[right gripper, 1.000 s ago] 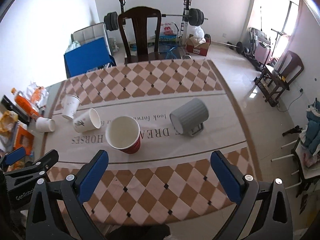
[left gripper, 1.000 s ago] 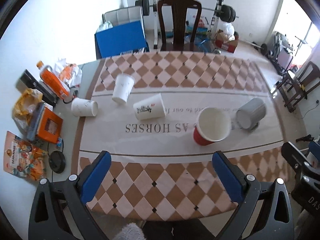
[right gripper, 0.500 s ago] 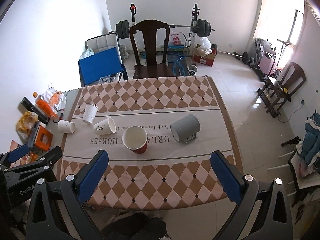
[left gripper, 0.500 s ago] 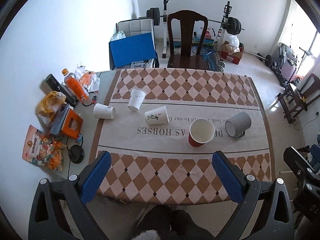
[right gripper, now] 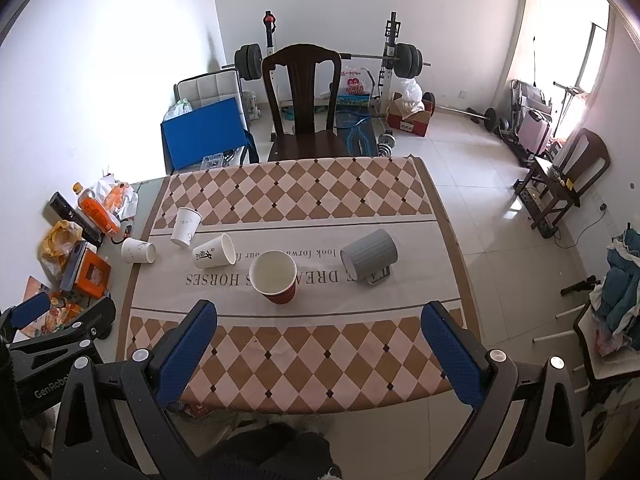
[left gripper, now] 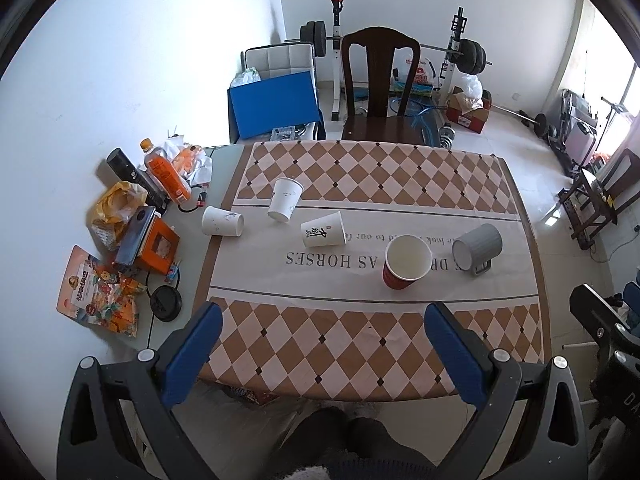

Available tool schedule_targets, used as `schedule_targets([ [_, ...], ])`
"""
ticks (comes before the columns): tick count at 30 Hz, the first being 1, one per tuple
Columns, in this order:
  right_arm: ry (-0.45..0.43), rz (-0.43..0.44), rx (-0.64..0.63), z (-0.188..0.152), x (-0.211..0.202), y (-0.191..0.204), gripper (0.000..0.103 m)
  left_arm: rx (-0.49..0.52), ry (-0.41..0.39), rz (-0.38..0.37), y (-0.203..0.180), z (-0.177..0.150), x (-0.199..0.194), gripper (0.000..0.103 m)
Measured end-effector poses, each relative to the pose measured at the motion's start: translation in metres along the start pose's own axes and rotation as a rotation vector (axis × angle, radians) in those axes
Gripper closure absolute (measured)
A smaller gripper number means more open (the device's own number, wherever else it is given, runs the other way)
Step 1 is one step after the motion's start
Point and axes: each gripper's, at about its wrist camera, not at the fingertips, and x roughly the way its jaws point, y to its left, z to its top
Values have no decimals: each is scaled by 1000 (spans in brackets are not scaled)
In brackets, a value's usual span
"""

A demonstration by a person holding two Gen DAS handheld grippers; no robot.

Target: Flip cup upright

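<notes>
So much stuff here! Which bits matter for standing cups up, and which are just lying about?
For the job: red cup, grey mug, three white cups, both grippers.

Lying about: orange bottle, snack bags, orange box, chair.

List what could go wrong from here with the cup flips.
1. Three white paper cups, one with black print, crowd the left; reaching for one may knock a neighbour.
2. The leftmost cup lies at the cloth's edge beside the clutter and could roll into it.
3. The grey mug on its side may roll when nudged.
</notes>
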Motion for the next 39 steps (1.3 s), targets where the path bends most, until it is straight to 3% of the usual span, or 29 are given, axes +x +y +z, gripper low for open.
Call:
schedule_targets([
  [39, 0, 8, -7, 4, -10, 3, 0, -6, -12, 12, 10, 1, -11, 0],
])
